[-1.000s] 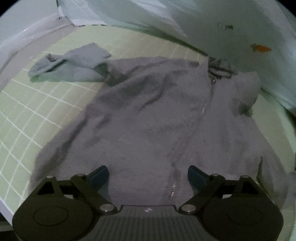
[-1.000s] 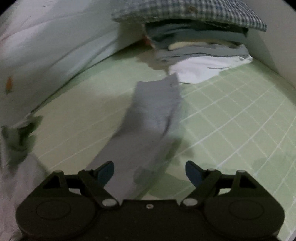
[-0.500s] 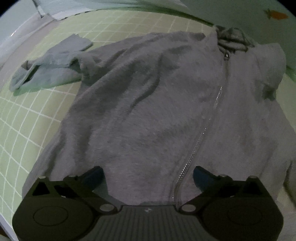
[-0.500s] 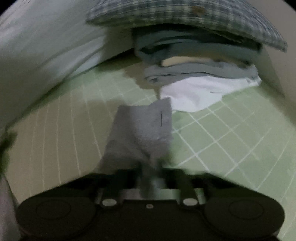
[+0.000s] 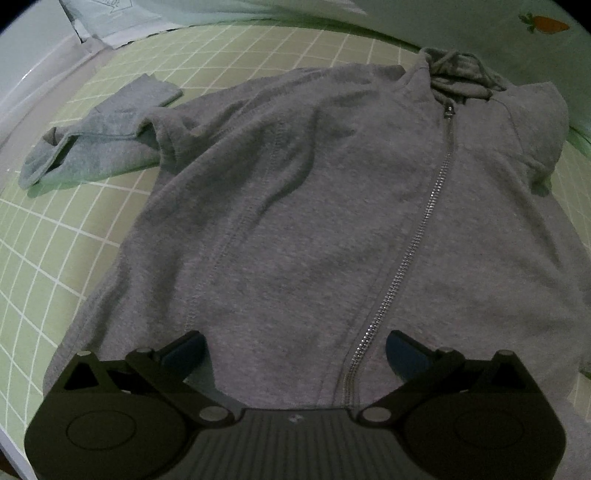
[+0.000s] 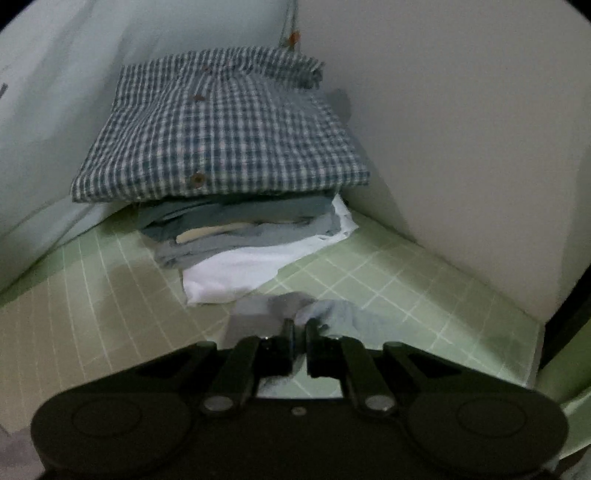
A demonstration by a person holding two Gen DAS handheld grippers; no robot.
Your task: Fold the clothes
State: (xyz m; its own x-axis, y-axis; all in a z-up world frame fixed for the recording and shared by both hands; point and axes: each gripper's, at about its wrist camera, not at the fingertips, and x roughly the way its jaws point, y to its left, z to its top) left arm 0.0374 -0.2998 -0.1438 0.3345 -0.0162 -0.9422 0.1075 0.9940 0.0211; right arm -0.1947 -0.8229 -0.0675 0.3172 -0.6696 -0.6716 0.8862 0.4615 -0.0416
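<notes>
A grey zip-up hoodie (image 5: pixel 314 206) lies face up on the green grid mat (image 5: pixel 48 236), zipper (image 5: pixel 417 243) running from collar to hem. Its one sleeve (image 5: pixel 99 140) lies crumpled at the far left. My left gripper (image 5: pixel 295 349) hovers wide open over the hem, nothing between its fingers. In the right wrist view my right gripper (image 6: pixel 300 332) is shut on the grey sleeve cuff (image 6: pixel 321 314), lifted off the mat (image 6: pixel 406 295).
A stack of folded clothes topped by a blue checked shirt (image 6: pixel 221 125) stands in the far corner against a white wall (image 6: pixel 461 129). A pale sheet with a carrot print (image 5: pixel 543 24) rises behind the hoodie's hood.
The right gripper shut on the sleeve and lifted it, tilting up toward the stack. The left gripper moved in lower over the hoodie's hem.
</notes>
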